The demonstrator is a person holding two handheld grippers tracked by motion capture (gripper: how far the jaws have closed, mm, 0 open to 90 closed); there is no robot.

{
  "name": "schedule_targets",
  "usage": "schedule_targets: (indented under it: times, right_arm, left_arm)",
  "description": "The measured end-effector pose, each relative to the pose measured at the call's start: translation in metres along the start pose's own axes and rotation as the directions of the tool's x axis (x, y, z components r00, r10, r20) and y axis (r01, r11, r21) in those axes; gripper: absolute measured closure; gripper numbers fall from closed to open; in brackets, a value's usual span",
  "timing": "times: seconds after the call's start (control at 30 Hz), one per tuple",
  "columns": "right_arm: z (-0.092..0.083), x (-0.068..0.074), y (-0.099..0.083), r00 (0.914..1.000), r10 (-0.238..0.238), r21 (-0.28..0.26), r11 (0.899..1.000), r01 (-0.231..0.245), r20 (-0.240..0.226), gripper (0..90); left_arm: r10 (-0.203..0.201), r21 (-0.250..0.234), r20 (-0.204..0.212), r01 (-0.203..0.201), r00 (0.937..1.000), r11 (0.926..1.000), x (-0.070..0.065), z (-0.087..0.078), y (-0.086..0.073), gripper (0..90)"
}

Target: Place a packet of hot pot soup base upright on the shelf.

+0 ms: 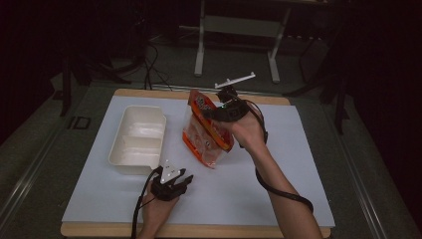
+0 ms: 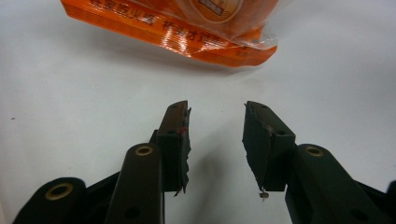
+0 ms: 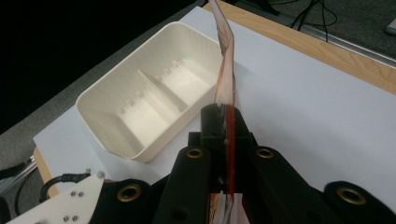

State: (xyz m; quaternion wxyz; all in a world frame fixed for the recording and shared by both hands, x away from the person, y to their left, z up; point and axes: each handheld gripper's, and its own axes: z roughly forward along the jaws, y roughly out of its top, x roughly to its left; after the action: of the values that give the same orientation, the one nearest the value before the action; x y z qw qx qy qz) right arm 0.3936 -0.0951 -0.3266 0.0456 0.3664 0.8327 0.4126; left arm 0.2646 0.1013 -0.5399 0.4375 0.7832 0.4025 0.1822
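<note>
Leftmost, the white bin (image 1: 137, 140) sits empty near the table's left edge, its divider visible, likely waiting to receive something. Just right of its near corner, the left gripper (image 1: 185, 180) rests low on the white table cover (image 1: 298, 164), jaws apart and holding nothing, aimed toward the bag as if ready to help. Further right, the orange snack bag (image 1: 208, 128) hangs tilted above the cover, apart from the bin; the right gripper (image 1: 215, 112) is clamped on its top edge, presumably to carry it binward
</note>
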Motion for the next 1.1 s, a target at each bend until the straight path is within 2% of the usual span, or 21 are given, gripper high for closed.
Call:
schedule_targets:
  times: [0.17, 0.57, 0.7, 1.0, 1.1]
  right_arm:
    - [0.003, 0.000, 0.004, 1.0000, 0.001, -0.011, 1.000, -0.001, -0.004, 90.0]
    - [0.013, 0.005, 0.012, 1.0000, 0.000, -0.030, 1.000, 0.000, -0.004, 90.0]
    - [0.016, 0.008, 0.015, 1.0000, -0.001, -0.041, 0.999, 0.001, -0.007, 90.0]
    - [0.021, 0.014, 0.024, 0.9999, -0.013, -0.071, 0.997, 0.012, -0.011, 90.0]
    - [0.023, 0.018, 0.027, 0.9994, -0.030, -0.071, 0.997, 0.029, -0.017, 90.0]
  left_arm:
    - [0.004, -0.002, 0.010, -0.004, 0.9999, 1.0000, 0.000, 0.000, 0.000, 59.6]
    - [-0.011, 0.001, 0.002, 0.011, 0.9999, 0.9999, 0.000, 0.001, 0.000, 59.5]
    - [-0.006, 0.005, 0.000, 0.006, 1.0000, 1.0000, 0.000, 0.001, 0.000, 59.5]
    - [-0.006, 0.004, 0.000, 0.006, 1.0000, 1.0000, 0.000, 0.001, 0.000, 59.5]
    - [0.001, 0.003, -0.002, -0.001, 1.0000, 1.0000, 0.000, 0.000, 0.000, 59.7]
